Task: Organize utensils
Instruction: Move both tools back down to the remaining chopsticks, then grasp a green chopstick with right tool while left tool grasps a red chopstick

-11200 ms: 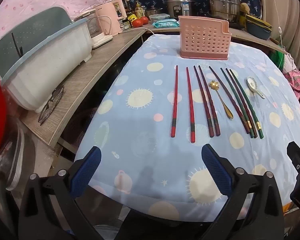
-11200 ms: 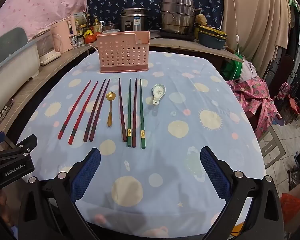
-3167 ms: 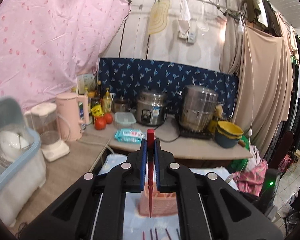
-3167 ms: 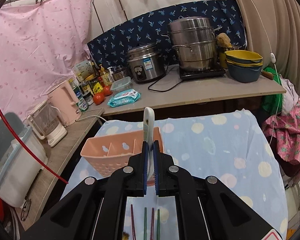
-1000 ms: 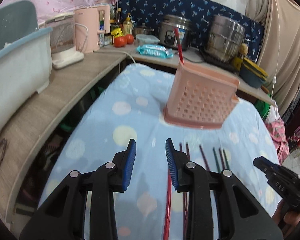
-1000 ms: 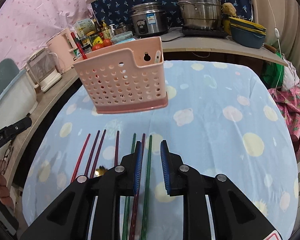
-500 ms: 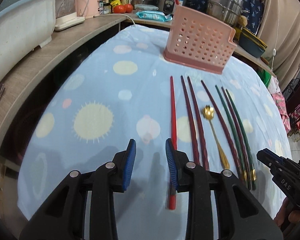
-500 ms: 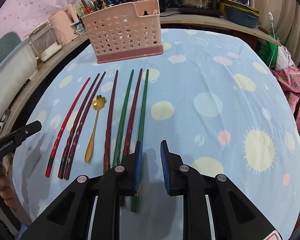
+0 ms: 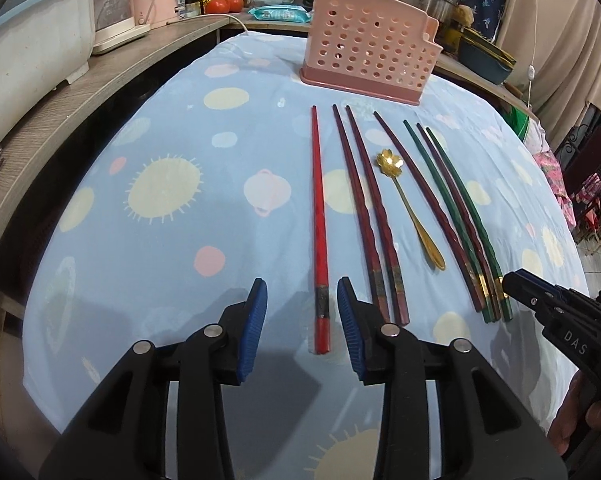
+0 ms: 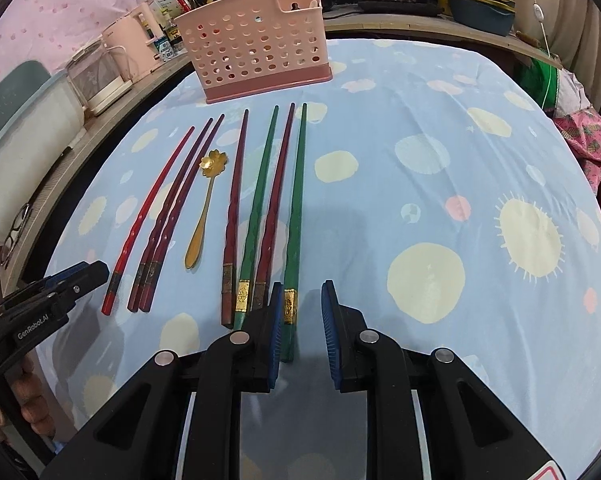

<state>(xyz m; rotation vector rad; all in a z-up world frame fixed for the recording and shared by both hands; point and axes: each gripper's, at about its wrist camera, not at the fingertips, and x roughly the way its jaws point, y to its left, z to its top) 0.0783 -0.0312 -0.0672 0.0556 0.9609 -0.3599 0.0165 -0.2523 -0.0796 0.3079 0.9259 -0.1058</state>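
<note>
You had the left gripper (image 9: 302, 320) part-open astride the red chopstick (image 9: 318, 216) and the right gripper (image 10: 300, 320) narrowly open around the green chopstick (image 10: 294, 216); both needed centring before closing.

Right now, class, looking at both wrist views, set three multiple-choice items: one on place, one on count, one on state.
1. The gold spoon lies:
A. inside the pink basket
B. among the chopsticks on the tablecloth
C. on the side counter

2. Green chopsticks on the cloth:
A. two
B. four
C. none

3. The left gripper is:
A. clamped on a spoon
B. open around the bright red chopstick
C. shut and empty

Answers: 1 B, it rests between dark red sticks. 2 A, two green shafts show at the right end of the row. 3 B, both pads stand clear of it.
</note>
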